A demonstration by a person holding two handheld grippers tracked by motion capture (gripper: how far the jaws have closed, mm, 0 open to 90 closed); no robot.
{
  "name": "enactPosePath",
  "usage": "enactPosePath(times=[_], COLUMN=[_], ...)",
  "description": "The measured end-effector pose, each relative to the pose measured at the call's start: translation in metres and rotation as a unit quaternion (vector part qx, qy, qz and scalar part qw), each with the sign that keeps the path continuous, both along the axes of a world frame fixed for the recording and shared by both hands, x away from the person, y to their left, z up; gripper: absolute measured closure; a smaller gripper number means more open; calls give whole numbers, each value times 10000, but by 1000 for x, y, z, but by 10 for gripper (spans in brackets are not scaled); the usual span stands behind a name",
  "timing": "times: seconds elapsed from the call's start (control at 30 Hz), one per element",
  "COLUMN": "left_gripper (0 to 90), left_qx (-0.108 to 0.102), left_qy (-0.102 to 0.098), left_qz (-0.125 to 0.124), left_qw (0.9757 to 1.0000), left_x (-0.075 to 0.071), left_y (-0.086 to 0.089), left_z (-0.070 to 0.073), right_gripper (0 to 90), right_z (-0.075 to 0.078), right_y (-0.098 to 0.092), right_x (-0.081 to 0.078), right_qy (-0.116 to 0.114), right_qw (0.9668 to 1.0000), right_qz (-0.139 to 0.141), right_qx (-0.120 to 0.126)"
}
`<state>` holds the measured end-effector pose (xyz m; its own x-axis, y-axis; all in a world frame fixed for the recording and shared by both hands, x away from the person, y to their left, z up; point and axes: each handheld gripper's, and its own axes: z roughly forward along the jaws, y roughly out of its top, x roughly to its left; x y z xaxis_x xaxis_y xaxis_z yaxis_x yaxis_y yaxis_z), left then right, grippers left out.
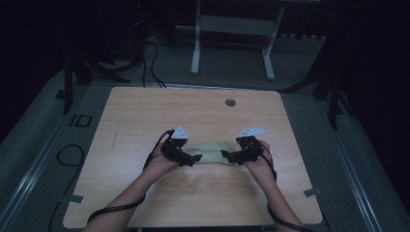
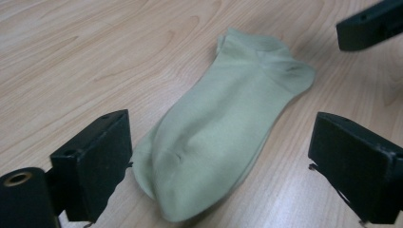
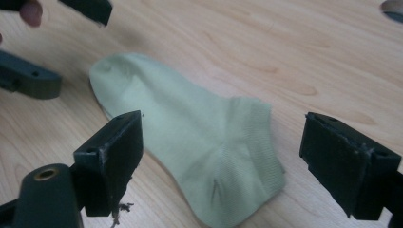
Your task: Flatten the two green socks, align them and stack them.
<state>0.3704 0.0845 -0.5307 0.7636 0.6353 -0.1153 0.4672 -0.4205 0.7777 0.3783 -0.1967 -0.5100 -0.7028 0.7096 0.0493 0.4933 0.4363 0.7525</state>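
table (image 1: 145,111): light wood, round grommet (image 1: 230,102) near far edge | white frame (image 1: 232,43) beyond

Both forearms come in from the bottom of the high view and angle inward. The left hand-held gripper (image 1: 192,159) and the right hand-held gripper (image 1: 226,155) point toward each other, tips near but apart. Each one's jaws stand wide apart, gripping nothing, low over the tabletop (image 1: 145,111).
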Motion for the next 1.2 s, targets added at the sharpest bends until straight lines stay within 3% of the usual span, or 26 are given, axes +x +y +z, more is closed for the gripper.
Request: enactPosePath(times=[0.2, 0.27, 0.47, 0.73, 0.9, 1.2], left_gripper=[69, 69, 69, 69, 69, 74], left_qx=[-43, 21, -124, -114, -222, -217], left_qy=[-42, -93, -116, -205, -134, -91], left_qz=[8, 78, 232, 343, 487, 670], left_qw=[10000, 9999, 9996, 9991, 9985, 9975], left_x=[-10, -13, -20, -33, -39, -46], left_y=[12, 18, 35, 56, 69, 83], left_z=[-5, -7, -8, -11, -15, -26], right_gripper=[141, 141, 142, 143, 142, 141], right_z=[2, 2, 0, -5, -10, -22], right_y=[-9, -13, -30, -51, -64, -88], right_x=[-5, -7, -10, -15, -20, -30], right_qy=[-168, -167, -174, -222, -202, -154], right_qw=[9998, 9998, 9996, 9988, 9984, 9972], right_qz=[-79, -66, -195, -424, -495, -724], right_qx=[-92, -72, -111, -112, -172, -115])
